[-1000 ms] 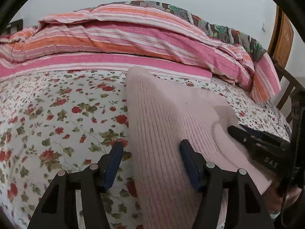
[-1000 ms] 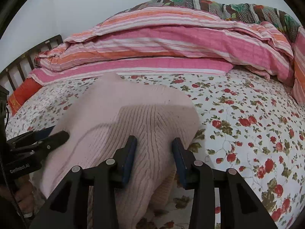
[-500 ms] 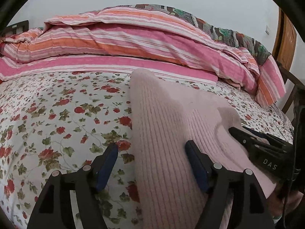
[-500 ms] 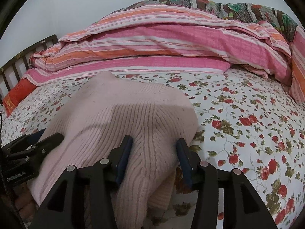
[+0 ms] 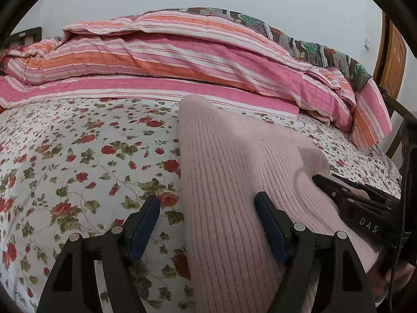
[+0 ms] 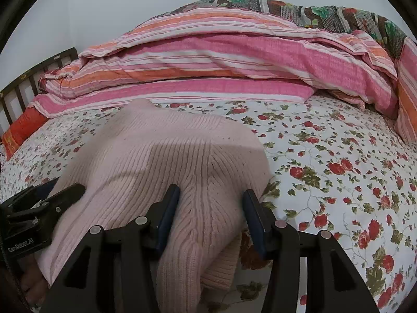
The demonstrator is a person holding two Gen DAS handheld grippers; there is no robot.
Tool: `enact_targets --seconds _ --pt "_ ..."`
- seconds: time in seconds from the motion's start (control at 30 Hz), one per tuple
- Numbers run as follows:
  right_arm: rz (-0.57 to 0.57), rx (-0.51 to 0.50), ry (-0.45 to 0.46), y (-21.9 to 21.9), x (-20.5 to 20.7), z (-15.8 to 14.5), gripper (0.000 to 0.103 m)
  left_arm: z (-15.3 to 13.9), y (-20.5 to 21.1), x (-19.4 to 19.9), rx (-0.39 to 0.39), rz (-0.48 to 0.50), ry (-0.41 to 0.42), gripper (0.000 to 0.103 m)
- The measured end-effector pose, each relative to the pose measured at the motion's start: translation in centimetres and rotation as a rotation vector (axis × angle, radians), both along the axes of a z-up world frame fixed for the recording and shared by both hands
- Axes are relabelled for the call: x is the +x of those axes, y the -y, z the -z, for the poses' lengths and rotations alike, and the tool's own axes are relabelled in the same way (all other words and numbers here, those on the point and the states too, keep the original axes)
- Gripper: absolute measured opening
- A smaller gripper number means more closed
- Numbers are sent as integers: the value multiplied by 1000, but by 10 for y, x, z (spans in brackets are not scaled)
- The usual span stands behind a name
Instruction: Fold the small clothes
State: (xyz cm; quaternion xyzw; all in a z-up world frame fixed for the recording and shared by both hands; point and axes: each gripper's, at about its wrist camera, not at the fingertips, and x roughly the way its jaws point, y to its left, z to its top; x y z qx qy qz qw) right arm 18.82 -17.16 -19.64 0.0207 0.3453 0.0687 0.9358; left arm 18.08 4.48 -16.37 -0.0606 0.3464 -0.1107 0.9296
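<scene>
Both grippers, left (image 5: 207,216) and right (image 6: 211,208), gape over a pink knit sweater (image 5: 229,172); only the right view shows its folded hem.

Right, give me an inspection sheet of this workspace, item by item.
Surface: floral bedsheet, wrinkled.
Job's things: pink knit sweater lying on the sheet, near edge bunched.
Clutter: striped quilt heaped at the far side; patterned blanket behind it.
Grippers: left gripper open, straddling the sweater's left edge; right gripper open, astride a sweater fold.
Cables: one dark cable by the right gripper's body.
Surroundings: slatted bed frame, plain wall, wooden door.
</scene>
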Motion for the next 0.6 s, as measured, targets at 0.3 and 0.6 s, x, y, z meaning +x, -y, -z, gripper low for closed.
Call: enact_targets --seconds 0.3,0.6 --pt "-11 6 -40 9 7 -12 62 -15 -16 11 -104 16 -50 72" --pt "-17 -36 3 10 27 -29 52 -27 -10 52 -5 -11 -58 62"
